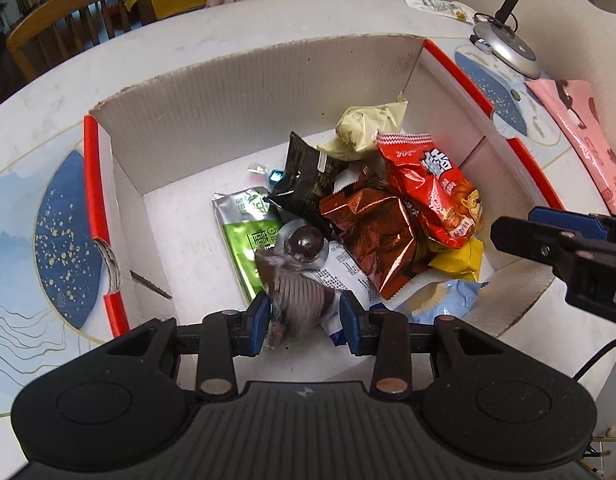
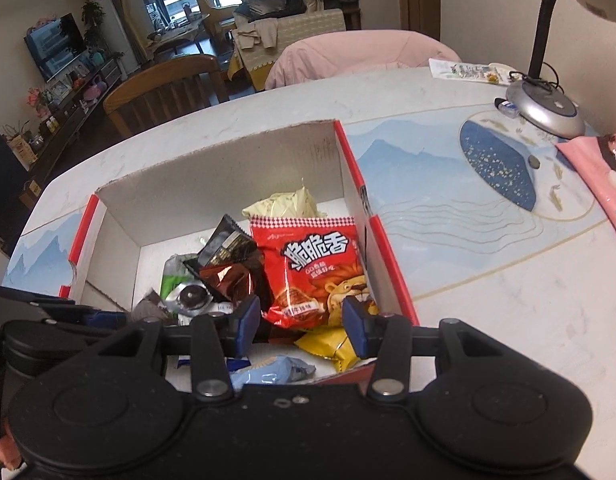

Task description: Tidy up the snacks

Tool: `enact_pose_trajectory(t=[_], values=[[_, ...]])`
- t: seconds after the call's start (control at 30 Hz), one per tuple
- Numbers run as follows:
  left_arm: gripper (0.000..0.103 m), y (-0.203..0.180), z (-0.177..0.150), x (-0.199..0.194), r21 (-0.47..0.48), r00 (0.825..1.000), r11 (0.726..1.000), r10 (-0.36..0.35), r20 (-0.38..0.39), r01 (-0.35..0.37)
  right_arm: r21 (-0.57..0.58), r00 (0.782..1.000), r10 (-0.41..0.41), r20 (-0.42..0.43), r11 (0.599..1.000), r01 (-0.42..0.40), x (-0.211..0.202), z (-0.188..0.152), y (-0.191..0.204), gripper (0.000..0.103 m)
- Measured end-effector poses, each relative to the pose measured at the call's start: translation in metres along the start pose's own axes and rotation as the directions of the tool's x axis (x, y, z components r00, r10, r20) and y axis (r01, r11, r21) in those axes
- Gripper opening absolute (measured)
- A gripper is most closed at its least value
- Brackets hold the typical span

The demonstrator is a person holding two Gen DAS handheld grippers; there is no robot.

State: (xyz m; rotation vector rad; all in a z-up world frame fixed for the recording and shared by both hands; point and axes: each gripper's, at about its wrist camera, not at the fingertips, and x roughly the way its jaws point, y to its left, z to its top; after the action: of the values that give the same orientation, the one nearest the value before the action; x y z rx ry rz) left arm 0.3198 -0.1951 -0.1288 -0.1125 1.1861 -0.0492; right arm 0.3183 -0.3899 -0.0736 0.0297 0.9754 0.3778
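A white cardboard box with red edges (image 1: 235,92) (image 2: 235,164) holds several snack packs: a red lion bag (image 1: 436,184) (image 2: 312,264), a copper foil pack (image 1: 380,236), a black pack (image 1: 308,176), a green pack (image 1: 247,236), a beige pack (image 1: 368,124), a yellow pack (image 2: 328,346). My left gripper (image 1: 303,320) is shut on a clear-wrapped chocolate snack (image 1: 297,276) above the box's near side. My right gripper (image 2: 301,322) is open over the box's near right corner, empty; it also shows in the left wrist view (image 1: 548,236).
A desk lamp base (image 2: 548,110) stands at the table's far right. A pink packet (image 1: 588,136) lies right of the box. A small snack pack (image 2: 464,70) lies at the far edge. A wooden chair (image 2: 167,88) stands behind the table.
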Motion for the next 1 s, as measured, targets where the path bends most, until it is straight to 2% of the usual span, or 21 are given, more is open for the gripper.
enact_pose_trajectory(t=[0.17,0.3,0.43,0.53,0.67,0.73,0.9,1.0], values=[[0.042,0.0,-0.001,-0.001,-0.008,1.0,1.0,0.005,0.005,-0.005,0.011,1.0,0.018,0.0,1.0,-0.018,-0.002,-0.003,-0.003,0.045],[0.045,0.002,-0.004,-0.012,-0.015,0.999,1.0,0.01,0.037,-0.009,0.007,0.999,0.034,0.011,0.999,-0.034,-0.008,-0.005,-0.001,0.046],[0.055,0.003,-0.008,-0.031,-0.02,0.996,1.0,0.002,0.089,0.0,-0.003,0.999,0.04,0.033,0.999,-0.04,-0.018,-0.007,0.005,0.059],[0.055,0.006,-0.012,-0.046,-0.022,0.992,1.0,-0.005,0.129,0.008,-0.012,0.998,0.041,0.054,0.999,-0.041,-0.027,-0.009,0.012,0.063],[0.057,0.011,-0.018,-0.067,-0.02,0.984,0.999,-0.033,0.178,0.037,-0.008,0.994,0.035,0.1,0.999,-0.035,-0.043,-0.013,0.021,0.076],[0.061,0.014,-0.021,-0.077,-0.016,0.979,0.999,-0.041,0.201,0.045,-0.009,0.992,0.035,0.121,0.999,-0.034,-0.052,-0.016,0.026,0.079],[0.062,0.026,-0.032,-0.102,-0.011,0.965,0.997,-0.071,0.251,0.076,-0.022,0.982,0.042,0.185,0.999,-0.039,-0.073,-0.024,0.043,0.083],[0.065,0.032,-0.041,-0.118,0.0,0.955,0.997,-0.072,0.288,0.075,-0.033,0.974,0.046,0.223,0.999,-0.04,-0.085,-0.029,0.055,0.092]])
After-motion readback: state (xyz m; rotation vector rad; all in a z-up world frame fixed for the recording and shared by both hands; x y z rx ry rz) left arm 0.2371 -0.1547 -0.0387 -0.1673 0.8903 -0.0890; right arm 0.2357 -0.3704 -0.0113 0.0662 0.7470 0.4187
